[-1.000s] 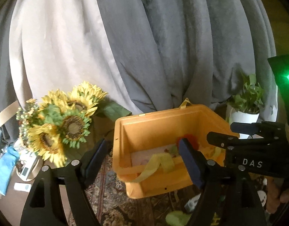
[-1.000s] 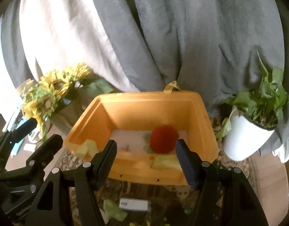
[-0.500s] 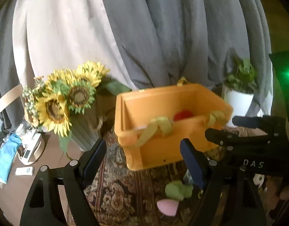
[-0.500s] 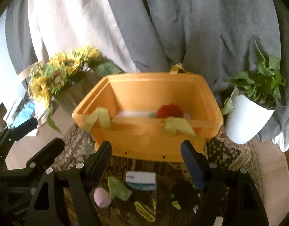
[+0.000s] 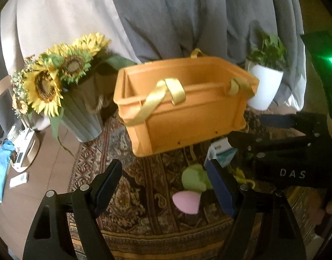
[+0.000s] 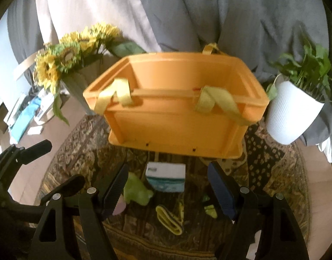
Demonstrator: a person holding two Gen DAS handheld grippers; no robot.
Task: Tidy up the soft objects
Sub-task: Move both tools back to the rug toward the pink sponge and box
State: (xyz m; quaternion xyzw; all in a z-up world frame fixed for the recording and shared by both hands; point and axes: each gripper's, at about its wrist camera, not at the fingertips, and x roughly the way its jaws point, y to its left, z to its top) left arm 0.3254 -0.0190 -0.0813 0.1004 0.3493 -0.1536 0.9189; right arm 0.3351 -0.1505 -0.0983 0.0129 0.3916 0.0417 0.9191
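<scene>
An orange bin (image 5: pixel 187 108) (image 6: pixel 176 112) with yellow ribbon handles (image 5: pixel 163 95) stands on a patterned rug. In front of it lie a pink egg-shaped sponge (image 5: pixel 186 201), a light green soft toy (image 5: pixel 194 178) (image 6: pixel 135 188), a white and teal box (image 6: pixel 166 173) (image 5: pixel 220 151), and yellow bands (image 6: pixel 168 218). My left gripper (image 5: pixel 166 186) is open and empty, above the rug left of the sponge. My right gripper (image 6: pixel 168 190) is open and empty, above the box and bands. The bin's inside is hidden from here.
Sunflowers in a grey vase (image 5: pixel 57 82) (image 6: pixel 66 54) stand left of the bin. A white potted plant (image 5: pixel 265 80) (image 6: pixel 295 108) stands to its right. Grey and cream curtains hang behind. Small devices and a blue cloth (image 5: pixel 1 169) lie at the far left.
Both grippers have pulled back and down from over the bin. The red ball inside the bin has dropped out of sight, and the soft objects on the rug have come into view.
</scene>
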